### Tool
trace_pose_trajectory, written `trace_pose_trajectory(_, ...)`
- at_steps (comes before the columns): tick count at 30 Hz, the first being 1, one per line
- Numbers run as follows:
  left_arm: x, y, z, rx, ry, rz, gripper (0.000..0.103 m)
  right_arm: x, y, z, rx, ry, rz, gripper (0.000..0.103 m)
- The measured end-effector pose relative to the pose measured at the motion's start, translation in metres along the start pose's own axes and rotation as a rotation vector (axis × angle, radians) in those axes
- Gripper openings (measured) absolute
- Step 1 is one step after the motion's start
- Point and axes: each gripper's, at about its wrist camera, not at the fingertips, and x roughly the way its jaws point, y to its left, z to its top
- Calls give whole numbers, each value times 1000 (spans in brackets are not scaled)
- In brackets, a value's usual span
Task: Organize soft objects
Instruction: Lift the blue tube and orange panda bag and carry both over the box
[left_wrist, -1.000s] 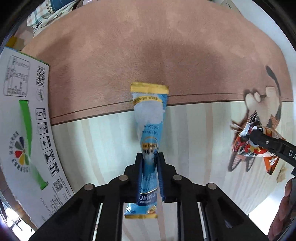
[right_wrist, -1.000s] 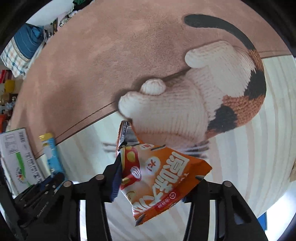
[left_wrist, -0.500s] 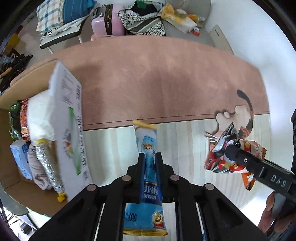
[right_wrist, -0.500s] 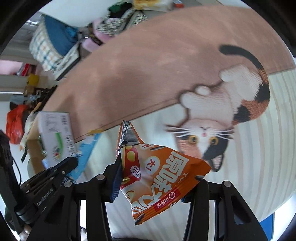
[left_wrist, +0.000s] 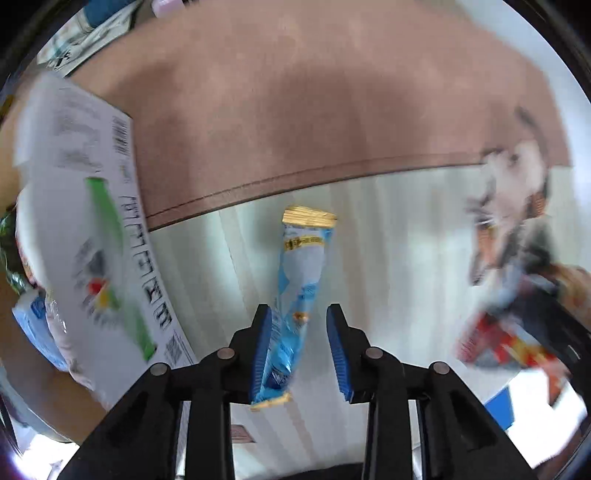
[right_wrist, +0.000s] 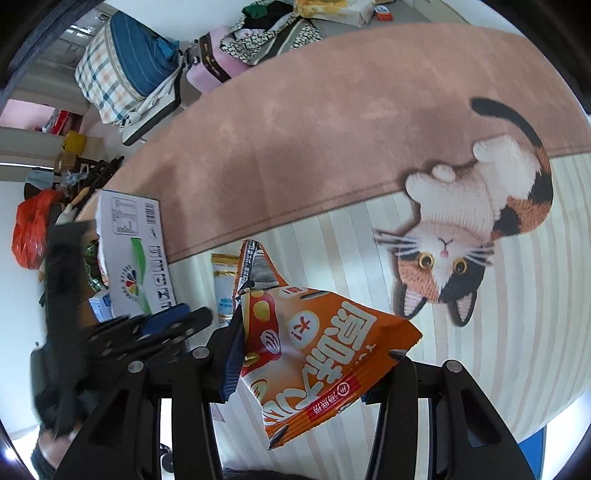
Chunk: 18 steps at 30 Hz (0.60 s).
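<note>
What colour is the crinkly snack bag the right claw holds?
Orange crinkly snack bag, with white writing and a red label; right wrist view shows it best.

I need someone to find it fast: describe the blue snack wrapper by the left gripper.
On the cream striped half of the cat rug, right of the white cardboard box, a long light-blue wrapper with gold ends sits between the open left gripper.

A lived-in home room: a soft pink-brown and cream-striped rug (right_wrist: 332, 122) with a woven calico cat (right_wrist: 476, 229) covers the floor, and at its far edge sit a plaid fabric storage bag (right_wrist: 122, 62) and a small pink suitcase (right_wrist: 210, 70).
</note>
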Motion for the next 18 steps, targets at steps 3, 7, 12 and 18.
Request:
trace_pose_trajectory(3,24,-9,15,33,49,86,36,8,-8,-5,21,10,4,50)
trace_pose_trajectory(7,39,-22,23,78,74,109,42,15,-17,-7,38,19,-5,50)
trace_pose_trajectory(12,32,-25,10,67,30,57,19,17,-27,-8,61,18,-12,50)
trace_pose_trajectory(18,-24,-6,-22,7,-104,-52,18,3,-20,-8,49,-1,4,50)
